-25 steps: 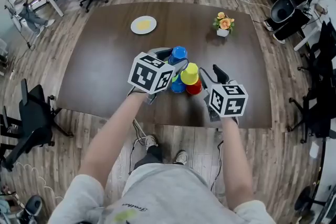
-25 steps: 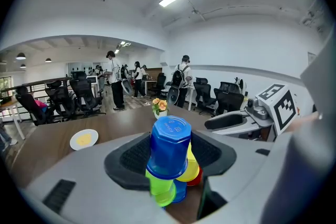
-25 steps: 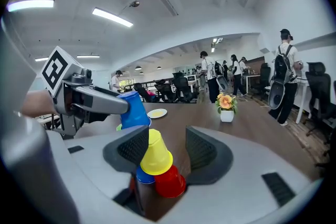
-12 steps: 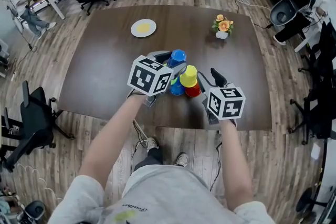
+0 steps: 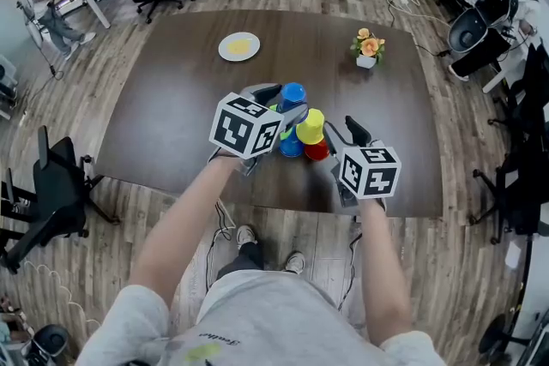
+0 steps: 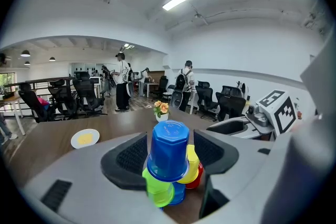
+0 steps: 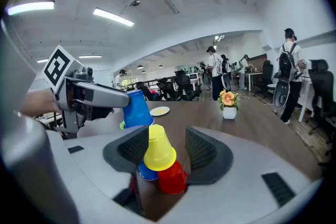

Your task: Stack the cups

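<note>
While the left tool (image 6: 170, 160) is opening its jaws, we see the upper blue cup (image 6: 169, 139) standing between them, mouth down, with a thin gap at each pad, so no clamp on it. That cup sits on top of the green cup (image 6: 157, 192) and the lower blue cup (image 6: 178, 194), both also mouth down on the table (image 5: 171, 99). Right tool (image 7: 168, 157): jaws apart. The yellow cup (image 7: 159, 148) lines up between the pads, but we see clear space on the right pad's side and can't confirm contact on the other; we read it as not gripped. Yellow cup is inverted and perched on the red cup (image 7: 172, 178) and the lower blue cup, just beside the upper blue one. So we have three cups on the bottom row, green, blue, red, and two on the second row, blue and yellow. The whole cluster sits near the table's front edge, between the two tools. The left tool reaches in from the left and the right tool from the right, with marker cubes facing up in the head view. Further back on the table are a white plate (image 5: 238, 46) with something yellow on it at the left and a small flower pot (image 5: 367, 47) at the right, both well apart from the cups. Around the table we see wood floor, office chairs (image 5: 43, 201) and a few people standing in the background.
</note>
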A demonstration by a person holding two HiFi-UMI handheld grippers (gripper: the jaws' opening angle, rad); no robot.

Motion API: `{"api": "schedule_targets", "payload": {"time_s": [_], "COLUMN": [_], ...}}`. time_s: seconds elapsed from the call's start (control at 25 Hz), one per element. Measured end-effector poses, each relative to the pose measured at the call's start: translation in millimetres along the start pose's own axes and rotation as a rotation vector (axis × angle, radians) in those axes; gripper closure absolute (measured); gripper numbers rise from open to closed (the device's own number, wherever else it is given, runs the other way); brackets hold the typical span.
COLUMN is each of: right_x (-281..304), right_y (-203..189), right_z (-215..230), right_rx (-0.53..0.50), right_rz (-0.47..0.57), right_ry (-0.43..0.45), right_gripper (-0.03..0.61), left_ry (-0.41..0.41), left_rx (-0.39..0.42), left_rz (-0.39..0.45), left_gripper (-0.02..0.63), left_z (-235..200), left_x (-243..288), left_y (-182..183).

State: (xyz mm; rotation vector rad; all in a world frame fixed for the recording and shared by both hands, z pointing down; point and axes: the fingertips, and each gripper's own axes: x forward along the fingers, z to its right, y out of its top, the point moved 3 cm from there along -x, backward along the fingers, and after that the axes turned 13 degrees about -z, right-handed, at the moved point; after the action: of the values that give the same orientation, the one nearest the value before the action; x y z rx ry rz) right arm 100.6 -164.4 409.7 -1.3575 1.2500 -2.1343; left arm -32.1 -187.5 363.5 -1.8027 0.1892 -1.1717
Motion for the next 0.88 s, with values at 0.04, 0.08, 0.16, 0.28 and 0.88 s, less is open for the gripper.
{"api": "schedule_targets", "payload": {"time_s": [0.04,0.08,0.16,0.28,0.88], "right_x": [0,-1,-3,-9,-44], "right_y": [0,0,0,2,14], "right_z": [0,-1,-2,-8,-54], "right_rx": [-0.001,-0.003,-0.011,-0.030,-0.070], "right_rz": [0.001,0.000,-0.001,0.007,0.061], "right_ry": [0.004,0.009,0.024,0.043,-0.007], "right_gripper": [0.354,0.354,0.354,0.354,0.489], "left_ry": [0.001,0.004,0.020,0.082,0.302], "left_rx": [-0.004,-0.008,-0.011,-0.025,-0.123], "left_rz": [0.010,0.020,0.041,0.065,0.046], "left_gripper": [0.334,0.334,0.336,0.341,0.534], "left_z": [0,1,2,3,-18], "left_x": [-3,-6,-14,-34,-113], "left_y": [0,0,-1,-8,-78]}}
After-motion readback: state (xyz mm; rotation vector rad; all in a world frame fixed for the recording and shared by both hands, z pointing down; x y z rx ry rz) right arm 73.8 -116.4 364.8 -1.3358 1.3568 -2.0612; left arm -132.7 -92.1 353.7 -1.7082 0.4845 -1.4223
